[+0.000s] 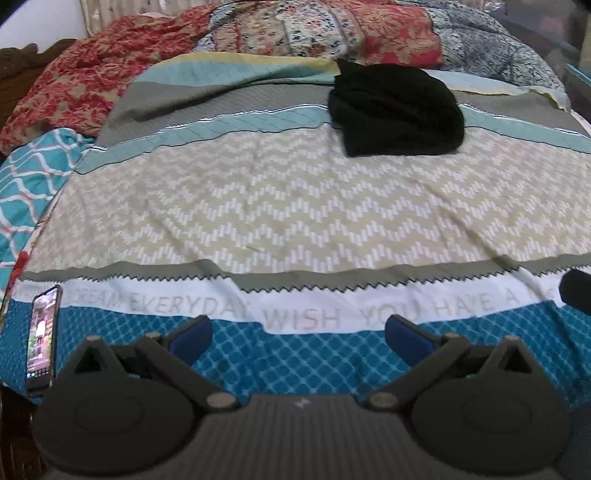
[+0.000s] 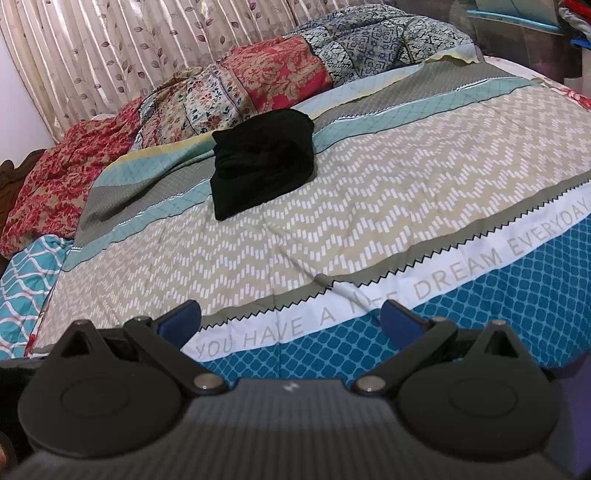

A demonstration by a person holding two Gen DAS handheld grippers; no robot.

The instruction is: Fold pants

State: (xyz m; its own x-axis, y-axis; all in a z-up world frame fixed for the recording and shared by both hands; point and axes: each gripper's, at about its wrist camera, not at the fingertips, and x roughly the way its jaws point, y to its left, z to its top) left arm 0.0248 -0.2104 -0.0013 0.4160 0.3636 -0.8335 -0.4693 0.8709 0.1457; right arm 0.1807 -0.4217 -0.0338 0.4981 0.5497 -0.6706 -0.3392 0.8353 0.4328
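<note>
Black pants (image 1: 395,107) lie bundled in a compact heap on the far part of the bed; they also show in the right wrist view (image 2: 262,162). My left gripper (image 1: 299,338) is open and empty, low over the near edge of the bed, far from the pants. My right gripper (image 2: 290,321) is open and empty too, over the near edge, with the pants well ahead and slightly left. A dark part of the right gripper (image 1: 576,291) shows at the right edge of the left wrist view.
The bed carries a patterned spread (image 1: 280,206) with a chevron band and a text strip. A phone (image 1: 42,339) lies at the near left edge. Rumpled floral quilts (image 1: 332,29) pile at the far side. A curtain (image 2: 110,55) hangs behind.
</note>
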